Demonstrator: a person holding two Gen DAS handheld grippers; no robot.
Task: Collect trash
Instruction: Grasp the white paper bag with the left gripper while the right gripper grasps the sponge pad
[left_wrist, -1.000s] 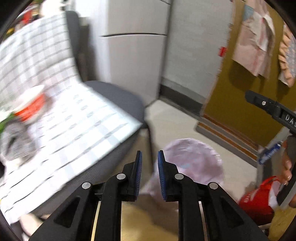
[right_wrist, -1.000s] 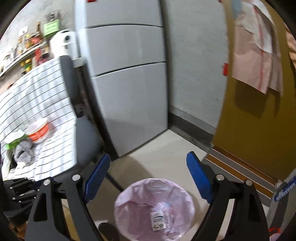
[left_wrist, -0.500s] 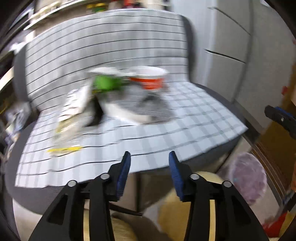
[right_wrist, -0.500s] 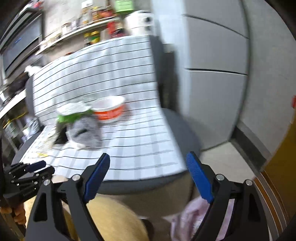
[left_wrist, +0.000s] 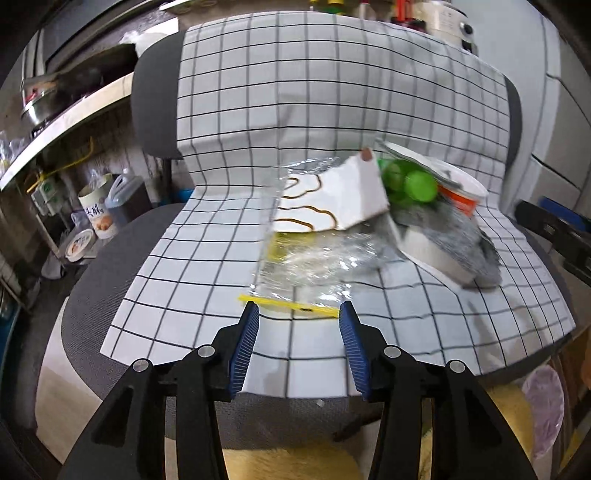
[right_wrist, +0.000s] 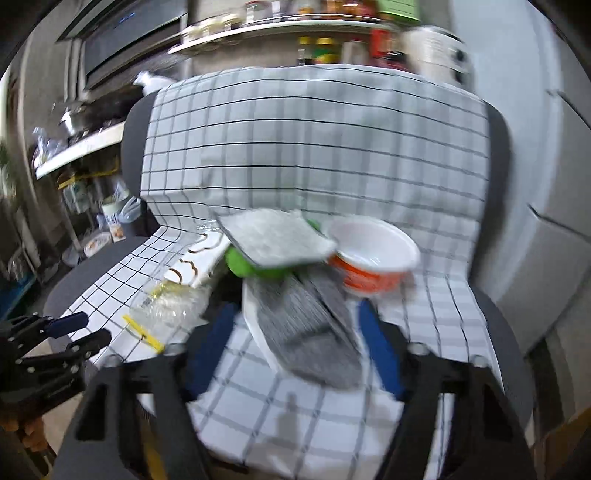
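Trash lies heaped on a chair draped in a checked cloth (left_wrist: 229, 258). It includes a clear zip bag (left_wrist: 306, 258) with a yellow strip, a white card (left_wrist: 332, 203), something green (left_wrist: 406, 181), a grey packet (right_wrist: 306, 332) and an orange-and-white bowl (right_wrist: 373, 258). My left gripper (left_wrist: 299, 321) is open and empty, its tips just short of the bag's yellow strip. My right gripper (right_wrist: 295, 325) is blurred and its jaws are closing. The grey packet shows between its fingers, and I see no pad pressing on it.
A pink-lined bin (left_wrist: 545, 402) stands on the floor at the chair's lower right. Shelves with pots and jars (left_wrist: 74, 96) run along the left and back. A grey cabinet (right_wrist: 554, 184) stands to the right. Each gripper shows at the edge of the other's view.
Both views have swung from the floor bin up to the chair and closed in on the trash. The left jaws have widened and the right jaws have narrowed.
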